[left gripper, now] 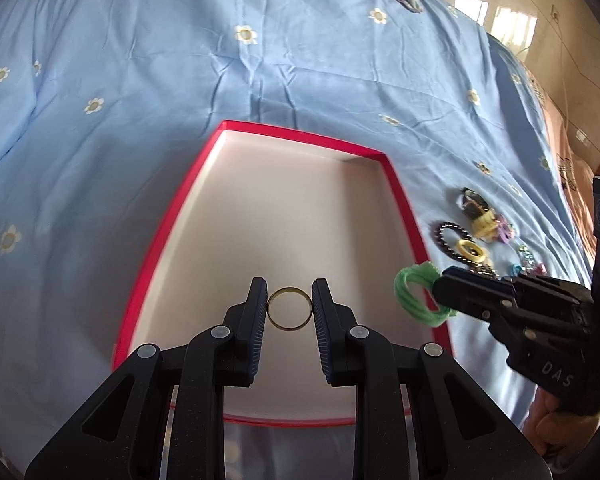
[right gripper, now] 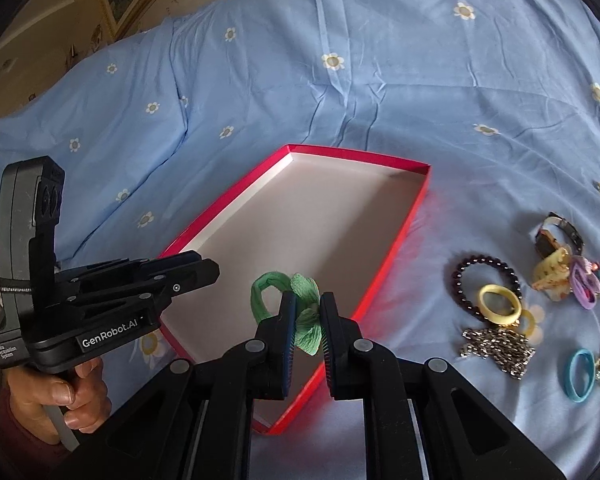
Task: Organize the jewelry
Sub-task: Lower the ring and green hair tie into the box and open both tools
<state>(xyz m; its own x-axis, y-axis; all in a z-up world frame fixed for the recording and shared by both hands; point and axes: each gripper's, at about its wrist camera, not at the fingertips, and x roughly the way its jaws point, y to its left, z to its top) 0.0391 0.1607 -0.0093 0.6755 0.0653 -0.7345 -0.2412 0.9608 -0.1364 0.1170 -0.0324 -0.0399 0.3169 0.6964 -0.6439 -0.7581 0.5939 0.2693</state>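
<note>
The left gripper (left gripper: 289, 310) pinches a thin gold ring (left gripper: 289, 310) by its edges above the near part of the empty red box (left gripper: 402, 208) on the bed (left gripper: 140, 100). That hold looks slight; any twist could flick the ring onto the bedcover. To the right, the right gripper (right gripper: 307, 314) is clamped on a green fabric hair tie (right gripper: 300, 312) over the box's near right rim; released there, it might catch the rim and fall outside. Further right lie a beaded bracelet (right gripper: 486, 276), yellow bangle (right gripper: 500, 304), chain (right gripper: 500, 346), watch (right gripper: 560, 234) and blue band (right gripper: 579, 374). Nothing blocks the box.
</note>
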